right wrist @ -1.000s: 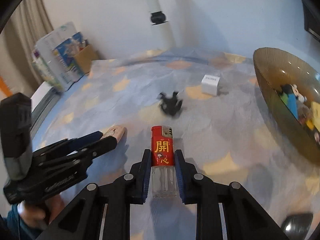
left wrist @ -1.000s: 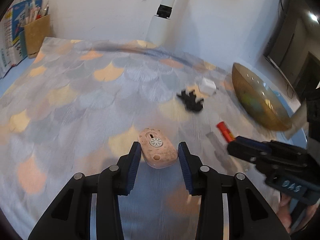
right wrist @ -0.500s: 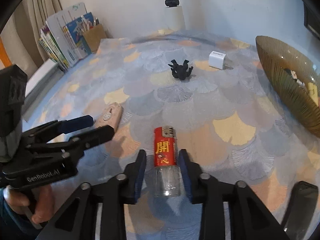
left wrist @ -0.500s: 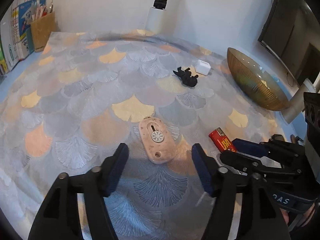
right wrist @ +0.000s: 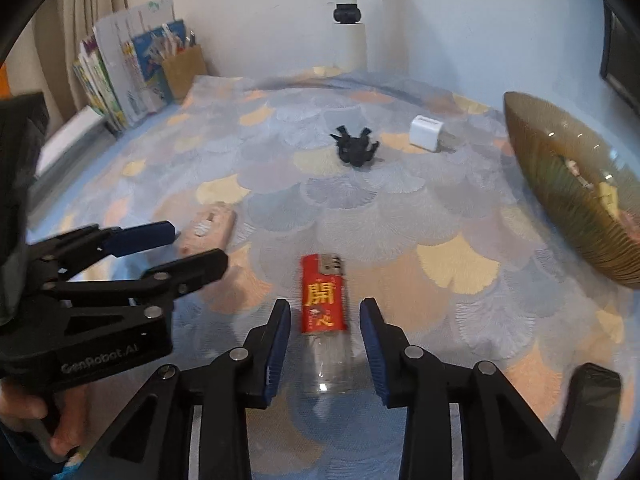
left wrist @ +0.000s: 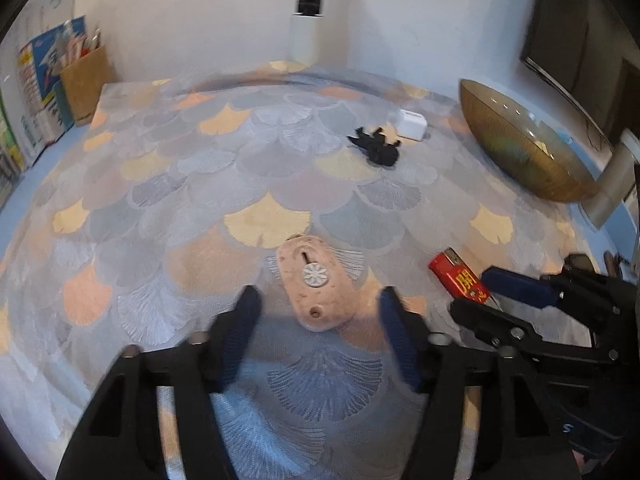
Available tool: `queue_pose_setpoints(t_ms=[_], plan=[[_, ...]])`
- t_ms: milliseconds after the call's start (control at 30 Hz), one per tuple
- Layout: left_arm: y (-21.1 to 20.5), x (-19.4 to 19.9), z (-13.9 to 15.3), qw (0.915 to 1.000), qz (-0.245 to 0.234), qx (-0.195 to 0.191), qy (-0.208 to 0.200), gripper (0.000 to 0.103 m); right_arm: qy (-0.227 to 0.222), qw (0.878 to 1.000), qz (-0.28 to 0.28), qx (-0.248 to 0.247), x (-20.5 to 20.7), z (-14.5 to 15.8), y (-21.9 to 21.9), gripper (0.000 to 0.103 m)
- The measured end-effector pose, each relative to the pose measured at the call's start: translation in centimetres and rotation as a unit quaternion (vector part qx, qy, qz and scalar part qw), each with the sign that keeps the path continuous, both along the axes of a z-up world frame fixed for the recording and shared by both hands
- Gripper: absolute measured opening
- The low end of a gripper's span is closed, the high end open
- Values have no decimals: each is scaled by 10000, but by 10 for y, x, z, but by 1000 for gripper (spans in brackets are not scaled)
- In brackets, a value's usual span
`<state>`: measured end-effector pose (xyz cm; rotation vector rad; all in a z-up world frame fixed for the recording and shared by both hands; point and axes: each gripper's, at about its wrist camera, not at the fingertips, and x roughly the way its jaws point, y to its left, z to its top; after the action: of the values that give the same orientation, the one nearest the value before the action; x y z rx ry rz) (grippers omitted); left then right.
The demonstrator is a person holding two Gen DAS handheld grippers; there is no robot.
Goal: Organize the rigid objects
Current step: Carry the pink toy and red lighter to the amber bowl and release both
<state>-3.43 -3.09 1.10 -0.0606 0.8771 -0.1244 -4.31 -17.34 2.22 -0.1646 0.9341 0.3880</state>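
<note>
A pink oblong case [left wrist: 314,282] with a white flower button lies on the patterned cloth. My left gripper [left wrist: 316,322] is open, jaws wide on either side of its near end, not touching it. A red-and-clear lighter [right wrist: 323,304] lies on the cloth between the jaws of my open right gripper [right wrist: 325,336], with a gap on each side. The lighter also shows in the left wrist view [left wrist: 458,276], and the case in the right wrist view [right wrist: 206,228]. A black toy figure [right wrist: 354,148] and a white charger cube [right wrist: 426,134] lie farther back.
A brown glass bowl [right wrist: 560,184] holding small items stands at the right. Books and a cardboard pen holder [right wrist: 184,68] stand at the back left by the wall. A white post with a camera [right wrist: 347,12] rises at the back. A dark object [right wrist: 592,392] lies at the near right.
Both grippers have opened: the left let go of the pink case, the right let go of the lighter. Both objects now lie on the cloth, and both grippers drew back a little.
</note>
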Motion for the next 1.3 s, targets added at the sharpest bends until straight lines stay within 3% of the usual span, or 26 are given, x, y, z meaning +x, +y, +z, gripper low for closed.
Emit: queue_pose_setpoints(t_ms=[67, 200, 467, 633, 967, 1167, 1233, 1300], plan=[[-8, -1, 0, 9997, -80, 218, -45, 34, -97, 9998, 19, -188, -2, 0, 6, 24], [-15, -4, 2, 9991, -234, 352, -103, 34, -165, 9992, 192, -299, -7, 1, 12, 23], [-8, -13, 26, 9975, -318, -341, -532, 34, -381, 9980, 473, -169, -41, 27, 9, 22], [-23, -16, 63, 9926, -540, -444, -992, 34, -744, 9964, 303, -269, -44, 58, -7, 22], [-76, 30, 119, 9837, -880, -579, -1455, 34, -1478, 9852, -450, -739, -20, 131, -101, 23], [-126, 75, 143, 9797, -1128, -588, -1552, 34, -1492, 9798, -1269, -413, 24, 160, -179, 23], [-142, 86, 144, 9788, -1215, -635, -1523, 34, -1403, 9793, -1431, -272, 35, 160, -193, 23], [-160, 96, 139, 9783, -1328, -618, -1464, 34, -1245, 9781, -1599, -467, 47, 149, -197, 23]])
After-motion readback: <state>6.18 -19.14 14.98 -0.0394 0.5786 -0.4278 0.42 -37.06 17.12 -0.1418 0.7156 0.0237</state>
